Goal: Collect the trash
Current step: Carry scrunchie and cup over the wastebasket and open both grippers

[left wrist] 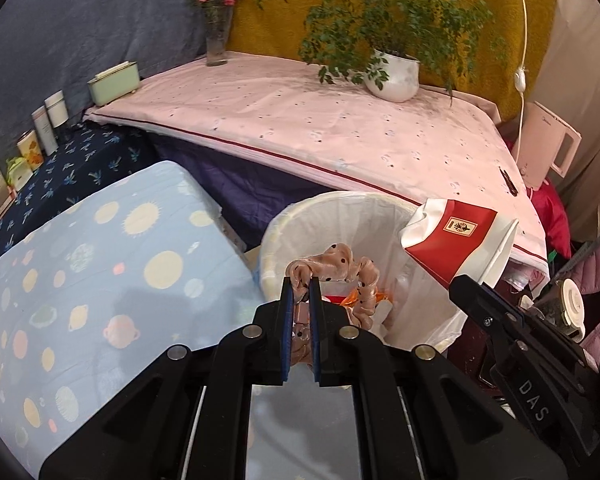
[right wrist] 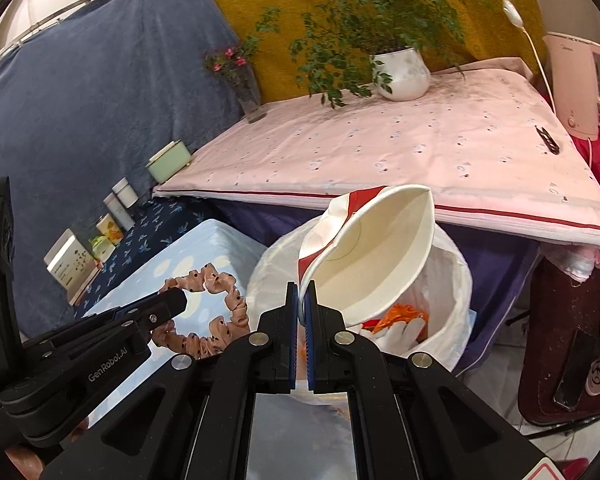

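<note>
My left gripper (left wrist: 301, 284) is shut on a pink polka-dot scrunchie (left wrist: 340, 270) and holds it over the white-lined trash bin (left wrist: 288, 224). In the right wrist view the scrunchie (right wrist: 220, 308) hangs from the left gripper (right wrist: 174, 300) just left of the bin (right wrist: 456, 280). My right gripper (right wrist: 302, 292) is shut on the rim of a crushed red-and-white paper cup (right wrist: 372, 252) above the bin opening; the cup (left wrist: 452, 240) and the right gripper (left wrist: 466, 286) also show in the left wrist view. Orange and white trash (right wrist: 404, 316) lies inside the bin.
A pink-clothed table (left wrist: 320, 120) stands behind the bin with a potted plant (left wrist: 396, 74), a flower vase (left wrist: 217, 40) and a green box (left wrist: 114, 82). A light blue planet-print surface (left wrist: 100, 260) lies left. A kettle (right wrist: 580, 80) and cluttered stool (right wrist: 564, 340) are right.
</note>
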`<state>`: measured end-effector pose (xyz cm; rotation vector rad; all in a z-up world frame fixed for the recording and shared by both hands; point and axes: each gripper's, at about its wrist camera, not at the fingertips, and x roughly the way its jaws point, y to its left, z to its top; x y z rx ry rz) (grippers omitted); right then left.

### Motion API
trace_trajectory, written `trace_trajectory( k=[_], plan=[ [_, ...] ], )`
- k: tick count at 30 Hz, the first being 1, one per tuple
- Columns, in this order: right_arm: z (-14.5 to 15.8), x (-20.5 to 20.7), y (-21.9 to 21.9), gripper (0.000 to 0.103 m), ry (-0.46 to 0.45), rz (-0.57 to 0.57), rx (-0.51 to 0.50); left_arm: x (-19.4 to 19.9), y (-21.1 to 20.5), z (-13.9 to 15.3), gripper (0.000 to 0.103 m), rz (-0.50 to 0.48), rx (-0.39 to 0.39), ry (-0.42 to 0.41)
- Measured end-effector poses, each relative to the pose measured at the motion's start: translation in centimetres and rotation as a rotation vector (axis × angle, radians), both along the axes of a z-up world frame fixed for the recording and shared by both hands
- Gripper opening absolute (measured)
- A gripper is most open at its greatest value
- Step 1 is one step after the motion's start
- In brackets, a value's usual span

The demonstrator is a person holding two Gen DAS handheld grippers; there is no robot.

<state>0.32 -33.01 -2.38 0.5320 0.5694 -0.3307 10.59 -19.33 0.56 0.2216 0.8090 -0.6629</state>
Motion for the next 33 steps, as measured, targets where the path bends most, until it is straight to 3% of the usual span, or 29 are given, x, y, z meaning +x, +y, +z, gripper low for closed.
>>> trace_trajectory(
  k=[11,25,33],
  plan=[
    [-1.3,-0.4,-2.3,0.003,0.018,-0.031,0.019,-0.1,-3.0,-1.1,0.007,-0.033,0.020,0.015],
    [-2.1,1.6,-2.3,0.004,0.040,-0.008,0.014,1.1,-3.9,-2.4,0.008,-0.033,0.030,0.041],
    [-2.0,2.3,-2.1,0.011,0.034,-0.011,0.030,1.9,-3.2,-2.4,0.025,0.008,0.019,0.038]
  ],
)
